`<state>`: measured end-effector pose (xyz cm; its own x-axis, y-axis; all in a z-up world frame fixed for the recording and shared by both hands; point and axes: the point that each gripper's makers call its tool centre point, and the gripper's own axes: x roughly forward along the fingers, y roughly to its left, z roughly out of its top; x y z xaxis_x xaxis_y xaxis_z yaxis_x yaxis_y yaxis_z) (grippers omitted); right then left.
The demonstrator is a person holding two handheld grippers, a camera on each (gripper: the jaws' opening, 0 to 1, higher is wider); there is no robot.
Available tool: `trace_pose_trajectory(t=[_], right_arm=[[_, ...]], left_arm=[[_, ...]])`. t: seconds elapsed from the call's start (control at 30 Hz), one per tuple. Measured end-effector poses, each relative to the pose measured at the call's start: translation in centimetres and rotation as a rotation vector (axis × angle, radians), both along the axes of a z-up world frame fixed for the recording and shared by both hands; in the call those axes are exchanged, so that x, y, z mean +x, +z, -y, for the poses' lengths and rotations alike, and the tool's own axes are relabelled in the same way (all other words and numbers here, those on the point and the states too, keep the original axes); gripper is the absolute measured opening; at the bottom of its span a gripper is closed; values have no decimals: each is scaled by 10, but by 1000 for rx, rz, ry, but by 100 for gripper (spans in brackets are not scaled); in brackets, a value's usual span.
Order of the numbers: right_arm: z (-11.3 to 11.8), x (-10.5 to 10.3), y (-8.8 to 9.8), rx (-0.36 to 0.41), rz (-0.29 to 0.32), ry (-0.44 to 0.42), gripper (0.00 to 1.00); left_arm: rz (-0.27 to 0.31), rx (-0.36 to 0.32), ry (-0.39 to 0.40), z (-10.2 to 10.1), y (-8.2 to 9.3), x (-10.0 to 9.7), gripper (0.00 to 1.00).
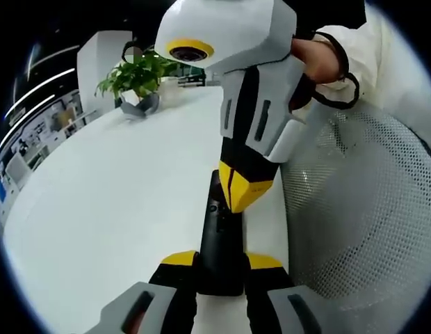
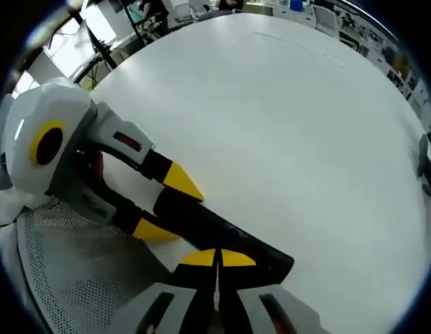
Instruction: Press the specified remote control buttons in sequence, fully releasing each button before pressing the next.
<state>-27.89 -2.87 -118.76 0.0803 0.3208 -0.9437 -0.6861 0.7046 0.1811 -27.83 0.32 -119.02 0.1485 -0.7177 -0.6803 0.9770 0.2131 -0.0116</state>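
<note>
A black remote control lies lengthwise at the near edge of the white table. My left gripper is shut on the remote's near end, one yellow fingertip on each side. My right gripper comes down from the upper right with its jaws shut, and the yellow tips sit on the remote's button face near its far half. In the right gripper view the shut right gripper sits over the remote, and the left gripper clamps it from the left.
A potted green plant stands at the far side of the table. A white mesh chair sits just beside the table edge and the remote. A person's hand and white sleeve hold the right gripper.
</note>
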Motion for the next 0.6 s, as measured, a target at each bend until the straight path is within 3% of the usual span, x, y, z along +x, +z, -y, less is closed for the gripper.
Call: trace_pose_trajectory(t=[0.13, 0.3, 0.43, 0.6], right_arm=[[1, 1, 1, 23, -46, -62, 0], [0, 4, 3, 36, -39, -58, 0], [-11, 8, 9, 105, -71, -99, 0], [-14, 11, 7, 97, -70, -85, 0]], left_arm=[[1, -1, 1, 0, 0, 0, 25], [1, -2, 4, 0, 0, 0, 25], [2, 0, 3, 0, 0, 0, 25], [2, 2, 1, 0, -1, 0, 25]])
